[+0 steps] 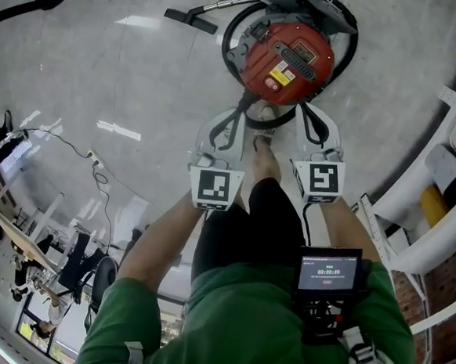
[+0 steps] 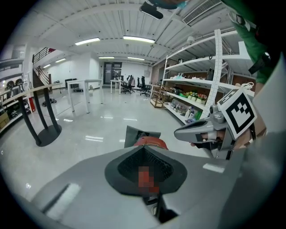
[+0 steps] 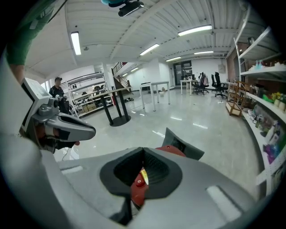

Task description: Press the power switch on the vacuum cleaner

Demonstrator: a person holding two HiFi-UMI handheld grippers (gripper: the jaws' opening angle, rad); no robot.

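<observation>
Green shirt [image 1: 232, 327] fills the frame's bottom, while left gripper [image 1: 229, 126] and right gripper [image 1: 311, 123], both closed on nothing, hover just below the red vacuum cleaner [image 1: 289, 60] at upper centre; one closed tip should push its switch squarely.

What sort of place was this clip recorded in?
Probably a large indoor workshop or lab hall: a polished floor, long metal shelving stocked with goods, and tables with office chairs further back. A red vacuum cleaner stands on the floor.
</observation>
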